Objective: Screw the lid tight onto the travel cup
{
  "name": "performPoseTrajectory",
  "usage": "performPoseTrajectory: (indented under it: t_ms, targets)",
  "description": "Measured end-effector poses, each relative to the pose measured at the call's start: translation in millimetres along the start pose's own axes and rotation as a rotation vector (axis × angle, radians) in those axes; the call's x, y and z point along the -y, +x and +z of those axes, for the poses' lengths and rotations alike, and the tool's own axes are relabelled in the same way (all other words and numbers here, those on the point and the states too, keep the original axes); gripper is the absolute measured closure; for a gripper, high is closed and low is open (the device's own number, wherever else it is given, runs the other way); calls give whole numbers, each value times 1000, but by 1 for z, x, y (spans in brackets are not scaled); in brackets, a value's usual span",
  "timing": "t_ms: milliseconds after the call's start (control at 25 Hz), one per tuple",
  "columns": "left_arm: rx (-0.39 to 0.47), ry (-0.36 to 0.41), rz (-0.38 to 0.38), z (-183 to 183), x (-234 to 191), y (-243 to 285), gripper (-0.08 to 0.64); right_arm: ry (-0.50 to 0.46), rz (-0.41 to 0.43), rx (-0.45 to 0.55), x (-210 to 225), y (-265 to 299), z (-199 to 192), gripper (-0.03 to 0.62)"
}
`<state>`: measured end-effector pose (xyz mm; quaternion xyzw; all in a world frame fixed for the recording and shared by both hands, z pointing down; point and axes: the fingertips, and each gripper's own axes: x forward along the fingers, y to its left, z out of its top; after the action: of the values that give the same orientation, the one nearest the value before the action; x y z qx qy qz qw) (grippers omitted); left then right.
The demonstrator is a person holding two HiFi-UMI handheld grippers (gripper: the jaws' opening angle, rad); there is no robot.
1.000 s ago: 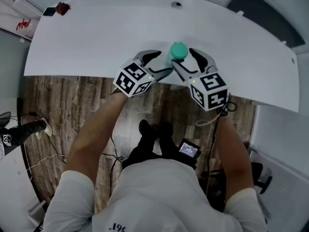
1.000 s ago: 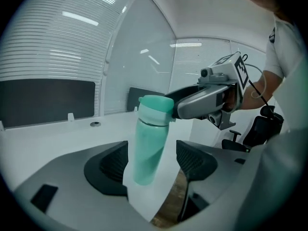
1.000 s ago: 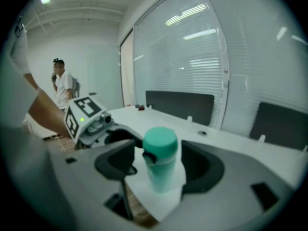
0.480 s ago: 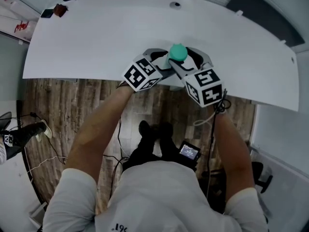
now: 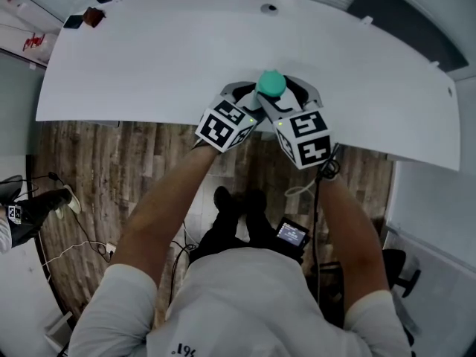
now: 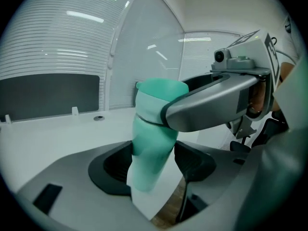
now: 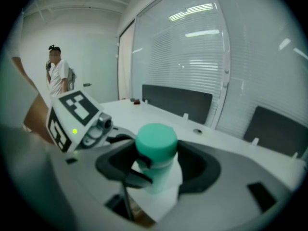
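Observation:
A teal travel cup [image 5: 271,84] with its lid on stands upright near the front edge of the white table [image 5: 149,50]. My left gripper [image 5: 249,97] reaches in from the left. Its jaws have just been closing and stand wide on either side of the cup's lower body [image 6: 151,148], close to it with no clear press. My right gripper [image 5: 288,91] comes from the right with wide jaws flanking the lid [image 7: 155,141]. One right finger [image 6: 216,102] crosses in front of the lid in the left gripper view. The left gripper's marker cube [image 7: 72,117] shows in the right gripper view.
The table's front edge runs just under both grippers, with wooden floor below. A small red and dark object [image 5: 93,13] lies at the far left corner, and a round grommet [image 5: 269,8] sits at the back. A person [image 7: 57,76] stands far off to the left.
Both grippers have moved inward and a little forward, from beside the cup to flanking it. The cup has stayed where it was.

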<state>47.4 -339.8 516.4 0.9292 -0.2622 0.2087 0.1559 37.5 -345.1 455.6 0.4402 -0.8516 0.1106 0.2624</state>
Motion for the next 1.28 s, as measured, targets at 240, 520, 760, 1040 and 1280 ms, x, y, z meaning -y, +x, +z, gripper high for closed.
performPoseTrajectory:
  t_ms: [240, 520, 760, 1040, 1280]
  targets:
    - [20, -70, 102, -4, 1, -4, 270, 14, -62, 1, -2, -3, -2, 308]
    - [-1, -24, 0, -5, 5, -8, 272, 10, -13, 24, -4, -6, -4, 310]
    - [-71, 133, -127, -3, 7, -5, 268, -76, 83, 14, -7, -7, -2, 310]
    - [-26, 81, -62, -2, 4, -4, 270, -48, 38, 15, -5, -5, -2, 310]
    - [16, 32, 40, -4, 2, -4, 270, 17, -64, 19, -4, -4, -1, 311]
